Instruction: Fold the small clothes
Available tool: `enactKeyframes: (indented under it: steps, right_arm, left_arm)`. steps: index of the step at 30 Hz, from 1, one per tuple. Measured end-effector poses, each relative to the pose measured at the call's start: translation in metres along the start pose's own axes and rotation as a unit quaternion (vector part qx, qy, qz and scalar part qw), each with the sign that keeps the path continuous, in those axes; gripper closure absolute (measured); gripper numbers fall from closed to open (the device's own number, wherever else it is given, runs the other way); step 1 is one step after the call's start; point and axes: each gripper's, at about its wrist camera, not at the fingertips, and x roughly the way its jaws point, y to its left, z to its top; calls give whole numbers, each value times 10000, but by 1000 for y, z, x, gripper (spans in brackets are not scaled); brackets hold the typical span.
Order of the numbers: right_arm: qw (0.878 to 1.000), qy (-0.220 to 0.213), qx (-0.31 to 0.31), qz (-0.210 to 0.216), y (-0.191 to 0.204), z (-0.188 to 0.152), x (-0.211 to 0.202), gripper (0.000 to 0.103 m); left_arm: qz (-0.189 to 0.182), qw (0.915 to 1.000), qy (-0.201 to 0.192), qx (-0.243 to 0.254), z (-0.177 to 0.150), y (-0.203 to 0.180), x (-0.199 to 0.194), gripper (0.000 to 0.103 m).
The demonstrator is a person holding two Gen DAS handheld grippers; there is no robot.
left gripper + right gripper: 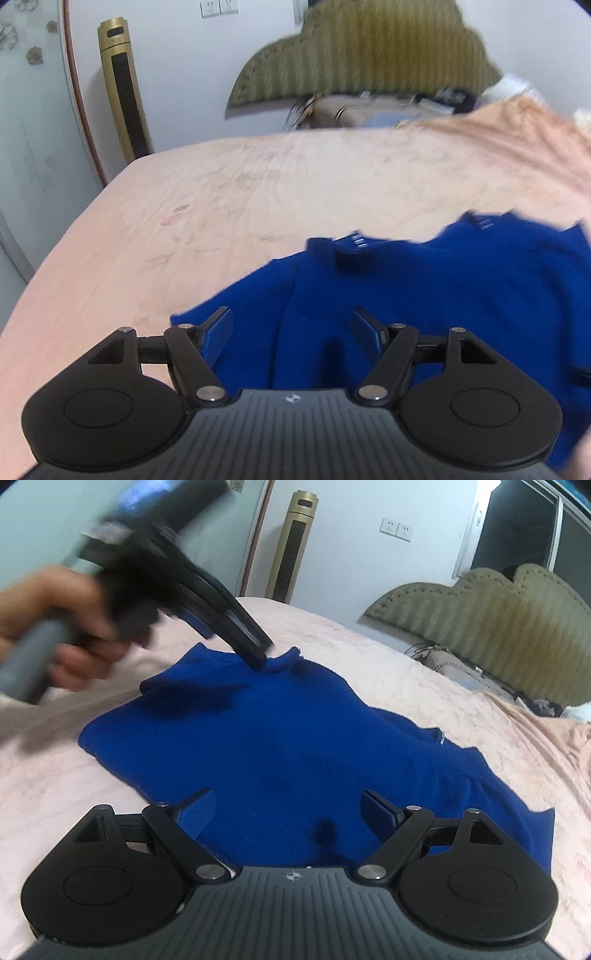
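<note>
A royal-blue small garment [295, 746] lies spread on the pink bed sheet [406, 672]. In the left wrist view it [424, 295] fills the lower right. My left gripper [291, 321] is open and empty, just above the garment's near edge. In the right wrist view the left gripper [255, 653] shows as a blurred black tool in a hand, its tips at the garment's far edge. My right gripper [288, 805] is open and empty, hovering over the garment's near side.
A gold tower fan [123, 92] stands by the wall beyond the bed. An olive padded headboard [498, 616] is at the far end, with clutter [461, 668] below it. A bunched pink blanket [517, 133] lies at the right.
</note>
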Motion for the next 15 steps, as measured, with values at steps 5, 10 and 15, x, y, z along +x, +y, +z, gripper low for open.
enactKeyframes:
  steps: [5, 10, 15]
  right_arm:
    - [9995, -104, 305, -26, -29, -1, 0, 15]
    - [9913, -157, 1304, -42, -120, 5, 35, 12]
    - [9581, 807, 2570, -974, -202, -9, 92, 29]
  left_arm:
    - [852, 9956, 324, -234, 0, 10, 31, 32]
    - [705, 9968, 89, -376, -7, 16, 6, 32]
    - [920, 9955, 146, 183, -14, -2, 14, 32]
